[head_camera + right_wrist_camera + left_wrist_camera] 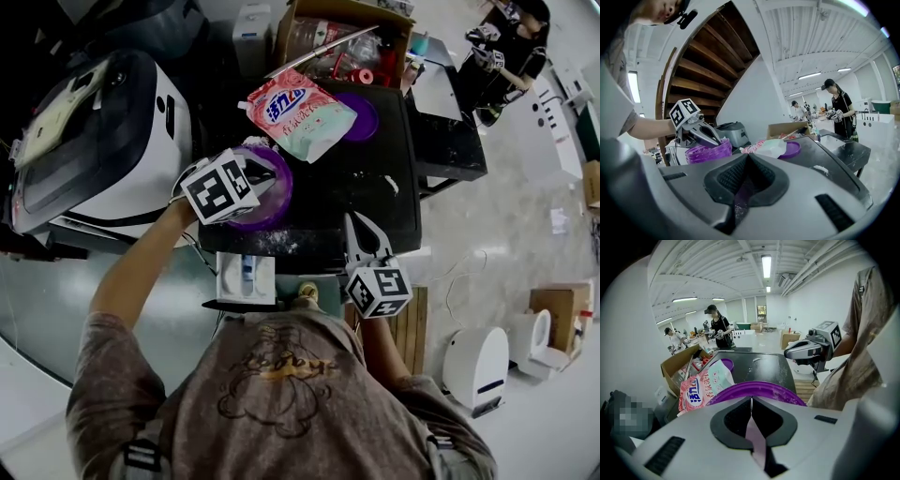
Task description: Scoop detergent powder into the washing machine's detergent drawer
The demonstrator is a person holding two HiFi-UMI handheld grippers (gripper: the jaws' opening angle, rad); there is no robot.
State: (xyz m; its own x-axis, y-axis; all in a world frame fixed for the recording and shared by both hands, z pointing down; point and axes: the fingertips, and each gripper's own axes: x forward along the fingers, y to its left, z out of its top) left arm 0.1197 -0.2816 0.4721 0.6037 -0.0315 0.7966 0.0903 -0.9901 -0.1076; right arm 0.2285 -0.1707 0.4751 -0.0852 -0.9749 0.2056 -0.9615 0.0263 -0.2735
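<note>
My left gripper [258, 173] is shut on the rim of a purple tub [277, 192] on the black washing machine top [366, 187]; a lilac strip of its wall sits between the jaws [751, 399]. A pink detergent bag [300, 112] lies behind the tub, beside a purple lid [364, 117]. The white detergent drawer [246, 278] stands pulled out below the front edge. To the right of the tub, my right gripper [361, 225] hovers over the front of the machine top. It is shut on a thin purple piece [740, 197], seemingly a scoop handle, the rest hidden.
A white and black appliance [94, 141] stands at the left. A cardboard box [347, 37] of bottles sits behind the bag. Spilled powder [391, 185] dots the top. Wooden slats [408, 328] are at my right. People [839, 105] work at far tables.
</note>
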